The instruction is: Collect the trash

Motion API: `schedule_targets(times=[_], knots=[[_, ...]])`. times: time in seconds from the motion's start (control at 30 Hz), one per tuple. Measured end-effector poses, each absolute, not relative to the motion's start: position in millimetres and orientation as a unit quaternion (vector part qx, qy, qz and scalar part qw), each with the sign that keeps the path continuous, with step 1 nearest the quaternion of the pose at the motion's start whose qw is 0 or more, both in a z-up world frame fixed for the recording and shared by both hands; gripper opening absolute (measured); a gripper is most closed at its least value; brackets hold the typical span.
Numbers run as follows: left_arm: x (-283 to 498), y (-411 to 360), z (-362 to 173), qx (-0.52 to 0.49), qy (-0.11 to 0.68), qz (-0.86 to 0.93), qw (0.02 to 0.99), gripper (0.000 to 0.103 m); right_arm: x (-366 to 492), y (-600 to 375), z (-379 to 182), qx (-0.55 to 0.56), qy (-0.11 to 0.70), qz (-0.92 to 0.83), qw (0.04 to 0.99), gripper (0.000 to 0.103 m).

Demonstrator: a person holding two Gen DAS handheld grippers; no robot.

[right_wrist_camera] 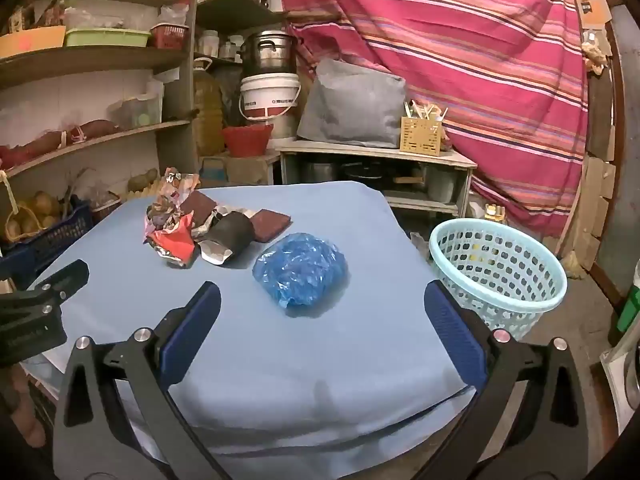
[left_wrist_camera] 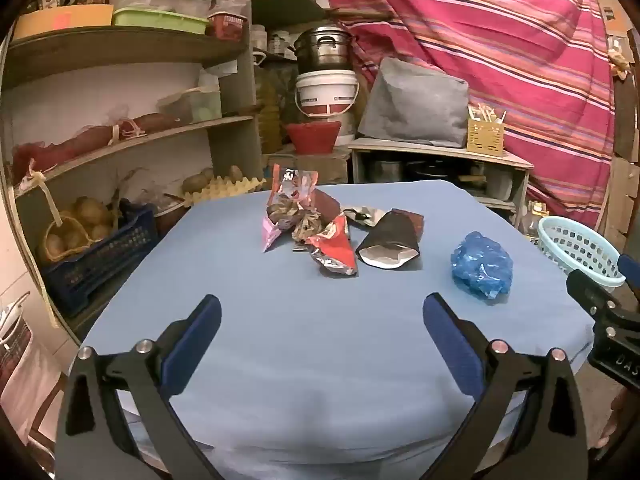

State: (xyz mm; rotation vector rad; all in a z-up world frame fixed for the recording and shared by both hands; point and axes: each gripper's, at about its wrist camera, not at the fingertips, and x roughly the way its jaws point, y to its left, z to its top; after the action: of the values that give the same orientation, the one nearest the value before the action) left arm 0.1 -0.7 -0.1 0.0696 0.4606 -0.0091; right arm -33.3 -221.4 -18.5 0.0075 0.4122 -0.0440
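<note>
While both grippers, left and right, gape empty, the blue bag lies just ahead, seemingly untouched.

On the counter, the wrapper pile lies left of the crumpled bag; the basket stands right (off the counter's edge, lower down).

Both cameras look forward and a little down over the near edge of the desk with the light blue cloth, toward the red striped curtain. The left view faces the heap of crumpled wrappers. The right view stands further right, nearer the crumpled blue plastic bag and the pale blue perforated basket. Both views share these things.
</note>
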Motion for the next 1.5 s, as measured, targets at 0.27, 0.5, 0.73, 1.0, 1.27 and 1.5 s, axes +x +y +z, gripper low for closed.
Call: schedule_targets(times=[0.27, 0.5, 0.73, 1.0, 1.27, 1.5], knots=[[3, -7, -3, 0.043, 0.226, -0.008, 0.973, 0.099, -34, -219, -17, 0.001, 0.203, -0.028, 0.979, 0.099], [3, -5, -4, 0.038, 0.230, -0.005, 0.972, 0.099, -29, -217, -18, 0.001, 0.201, -0.026, 0.979, 0.099], [3, -8, -6, 0.042, 0.224, -0.006, 0.974, 0.099, -31, -215, -15, -0.002, 0.201, -0.023, 0.979, 0.099], [-1, -10, -2, 0.038, 0.217, -0.008, 0.975, 0.099, -32, -214, -18, -0.004, 0.199, -0.022, 0.980, 0.099], [-1, -8, -3, 0.039, 0.216, -0.008, 0.975, 0.099, -32, -212, -18, -0.010, 0.197, -0.028, 0.980, 0.099], [-2, -7, -3, 0.038, 0.217, -0.010, 0.975, 0.099, -33, -212, -17, -0.014, 0.195, -0.030, 0.980, 0.099]])
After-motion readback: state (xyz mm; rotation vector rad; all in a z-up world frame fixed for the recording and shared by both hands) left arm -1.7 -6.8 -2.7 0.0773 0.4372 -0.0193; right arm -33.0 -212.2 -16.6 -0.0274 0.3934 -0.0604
